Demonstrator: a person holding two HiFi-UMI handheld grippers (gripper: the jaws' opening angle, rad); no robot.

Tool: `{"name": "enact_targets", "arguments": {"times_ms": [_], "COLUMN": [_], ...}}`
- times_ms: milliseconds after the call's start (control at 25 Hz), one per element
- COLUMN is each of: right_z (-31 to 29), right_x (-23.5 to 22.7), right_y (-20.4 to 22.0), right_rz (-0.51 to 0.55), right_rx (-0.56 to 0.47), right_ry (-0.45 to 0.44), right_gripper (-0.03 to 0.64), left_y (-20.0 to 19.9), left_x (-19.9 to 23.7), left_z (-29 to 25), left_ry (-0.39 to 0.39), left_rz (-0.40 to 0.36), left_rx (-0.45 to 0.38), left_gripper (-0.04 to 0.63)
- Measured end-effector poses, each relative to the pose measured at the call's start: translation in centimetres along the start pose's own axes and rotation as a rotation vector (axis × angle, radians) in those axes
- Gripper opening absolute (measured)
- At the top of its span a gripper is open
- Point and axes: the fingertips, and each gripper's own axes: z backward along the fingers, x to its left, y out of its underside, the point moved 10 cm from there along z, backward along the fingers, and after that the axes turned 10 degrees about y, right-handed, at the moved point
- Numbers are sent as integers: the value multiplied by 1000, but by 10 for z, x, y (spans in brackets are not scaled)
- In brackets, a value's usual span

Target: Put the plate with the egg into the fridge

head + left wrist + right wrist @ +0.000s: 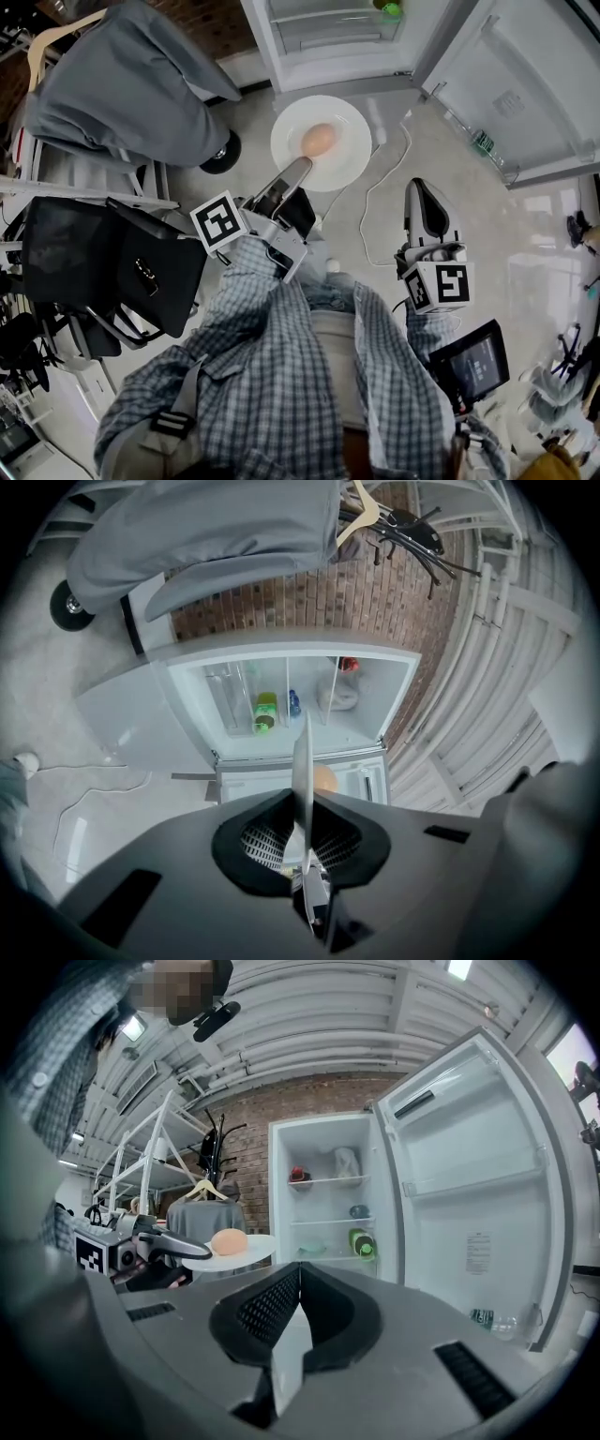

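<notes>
At upper centre of the head view, the plate [354, 127] with the egg [319, 140] is held below the open fridge [328, 42], its near rim clamped by the left gripper [302, 169]. The right gripper [419, 189] is at centre right. Left gripper view: the jaws pinch the plate edge-on, the egg just right of it. Right gripper view: its jaws meet, empty; plate and egg sit at left centre.

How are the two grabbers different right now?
The left gripper is shut on the plate, carrying the egg; the right gripper is shut on nothing. The left gripper's jaws sit one above the other; the right gripper's sit side by side. Both face the fridge.
</notes>
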Motion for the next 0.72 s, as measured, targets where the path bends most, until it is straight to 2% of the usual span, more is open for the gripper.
{"name": "enact_targets", "arguments": {"times_ms": [720], "right_z": [-123], "right_x": [14], "right_y": [-32], "right_rz": [18], "right_rx": [-46], "right_ry": [5], "right_gripper": [8], "left_y": [-101], "left_x": [20], "left_z": [-70], "left_ry": [21], "left_rz": [21], "left_rx": [37], "left_gripper": [25]}}
